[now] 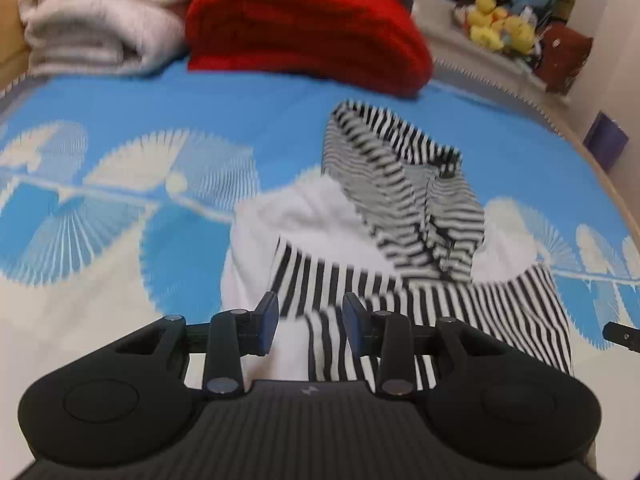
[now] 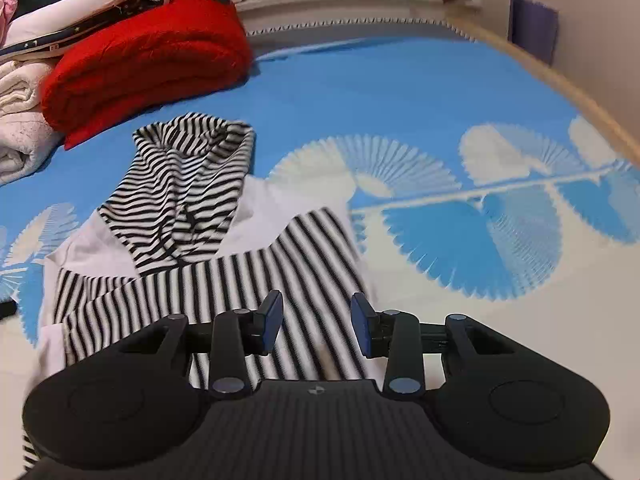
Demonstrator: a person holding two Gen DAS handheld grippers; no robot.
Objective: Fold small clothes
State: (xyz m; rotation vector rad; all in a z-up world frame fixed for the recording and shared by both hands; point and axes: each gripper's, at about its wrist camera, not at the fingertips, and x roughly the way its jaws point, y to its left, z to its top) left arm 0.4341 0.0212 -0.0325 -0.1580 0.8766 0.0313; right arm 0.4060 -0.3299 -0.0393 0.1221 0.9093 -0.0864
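Below both tools (image 1: 310, 322) (image 2: 316, 326) (jaws apart, empty) lies the striped garment (image 2: 180, 200).

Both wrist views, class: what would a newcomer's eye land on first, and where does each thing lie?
First, the black-and-white striped hooded garment, spread on the blue and white patterned bedspread just beyond both grippers, its hood pointing away. Next, the folded red knit, bright at the far edge beside a folded white blanket. The left gripper and right gripper hover open over the garment's near end.
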